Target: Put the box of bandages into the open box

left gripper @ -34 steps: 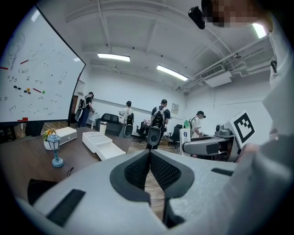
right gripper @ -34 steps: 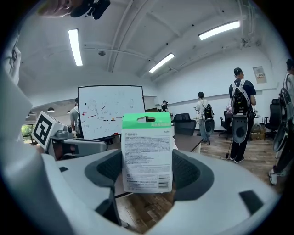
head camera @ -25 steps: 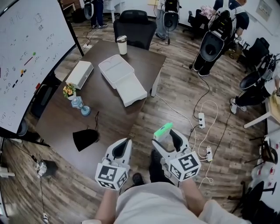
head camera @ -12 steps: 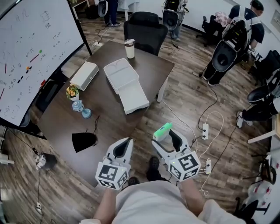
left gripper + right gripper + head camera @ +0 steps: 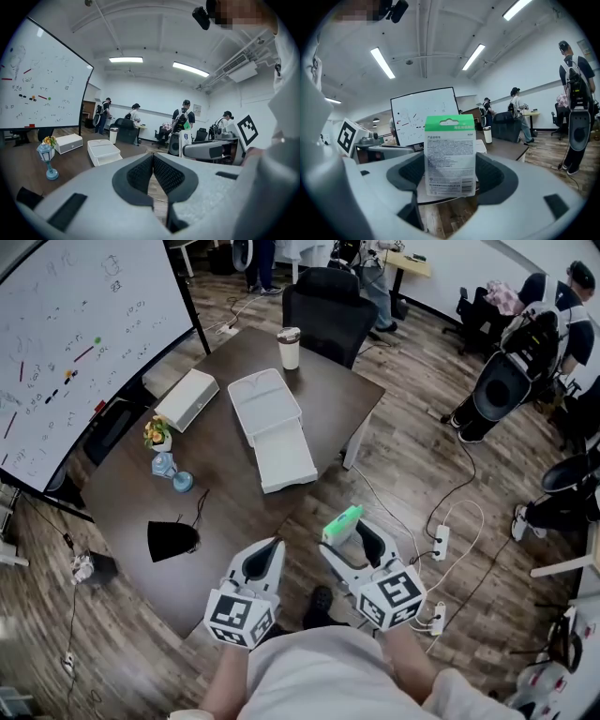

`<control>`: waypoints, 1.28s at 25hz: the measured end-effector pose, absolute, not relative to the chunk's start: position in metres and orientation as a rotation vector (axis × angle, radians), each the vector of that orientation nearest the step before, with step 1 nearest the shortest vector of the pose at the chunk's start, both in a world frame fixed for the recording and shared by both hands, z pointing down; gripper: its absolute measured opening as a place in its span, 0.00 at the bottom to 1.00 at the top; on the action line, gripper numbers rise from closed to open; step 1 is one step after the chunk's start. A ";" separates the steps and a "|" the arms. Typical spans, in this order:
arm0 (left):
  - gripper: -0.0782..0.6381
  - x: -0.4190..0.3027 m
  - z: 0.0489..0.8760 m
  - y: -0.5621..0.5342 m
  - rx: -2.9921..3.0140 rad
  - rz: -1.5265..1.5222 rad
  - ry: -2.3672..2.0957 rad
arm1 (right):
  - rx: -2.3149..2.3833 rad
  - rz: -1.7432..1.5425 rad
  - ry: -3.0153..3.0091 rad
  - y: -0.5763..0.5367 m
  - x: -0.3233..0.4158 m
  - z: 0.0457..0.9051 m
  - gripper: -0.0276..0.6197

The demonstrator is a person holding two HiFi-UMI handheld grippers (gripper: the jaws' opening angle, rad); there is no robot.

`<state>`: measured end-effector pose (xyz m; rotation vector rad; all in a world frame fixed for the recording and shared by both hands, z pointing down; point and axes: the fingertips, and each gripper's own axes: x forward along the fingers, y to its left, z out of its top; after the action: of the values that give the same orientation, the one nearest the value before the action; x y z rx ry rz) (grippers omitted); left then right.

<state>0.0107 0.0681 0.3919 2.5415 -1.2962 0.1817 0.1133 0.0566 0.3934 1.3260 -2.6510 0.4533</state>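
The box of bandages (image 5: 450, 155), white with a green top, stands upright between the jaws of my right gripper (image 5: 349, 538), which is shut on it; its green top (image 5: 342, 519) shows in the head view, over the floor near the table's corner. The open white box (image 5: 272, 427) lies on the dark table (image 5: 230, 502) with its lid flat behind it, well ahead of both grippers. It also shows in the left gripper view as the open box (image 5: 104, 151). My left gripper (image 5: 270, 551) is shut and empty, over the table's near edge.
On the table stand a closed white box (image 5: 187, 398), a cup (image 5: 289, 347), a small flower vase (image 5: 159, 436), a blue ornament (image 5: 173, 472) and a black pouch (image 5: 172, 539). A whiteboard (image 5: 66, 343) stands left. A black chair (image 5: 323, 298) is behind the table. Cables and a power strip (image 5: 441, 542) lie on the floor right.
The whole view has shifted: the table and open box sit lower and nearer in frame. Both grippers keep their pose, the right still holding the bandage box.
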 end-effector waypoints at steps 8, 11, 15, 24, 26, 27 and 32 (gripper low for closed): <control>0.12 0.021 0.393 0.061 2.519 0.191 -1.347 | 1.268 0.459 -2.680 0.044 0.124 0.396 0.57; 0.12 0.018 0.394 0.060 2.504 0.190 -1.357 | 1.260 0.465 -2.683 0.040 0.123 0.396 0.57; 0.12 0.016 0.397 0.055 2.490 0.197 -1.358 | 1.252 0.474 -2.682 0.034 0.120 0.396 0.57; 0.12 0.010 0.403 0.028 2.487 0.192 -1.342 | 1.244 0.499 -2.658 0.010 0.112 0.404 0.57; 0.12 0.007 0.403 0.017 2.482 0.187 -1.346 | 1.240 0.501 -2.651 0.000 0.110 0.406 0.57; 0.12 0.005 0.403 0.012 2.480 0.183 -1.348 | 1.238 0.503 -2.647 -0.005 0.110 0.406 0.57; 0.12 -0.004 0.407 -0.017 2.465 0.176 -1.352 | 1.222 0.514 -2.634 -0.034 0.102 0.410 0.57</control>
<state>-0.0036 -0.0167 0.4073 2.4646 -1.3515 0.1761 0.1015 -0.0344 0.4103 1.2224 -2.6344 0.5137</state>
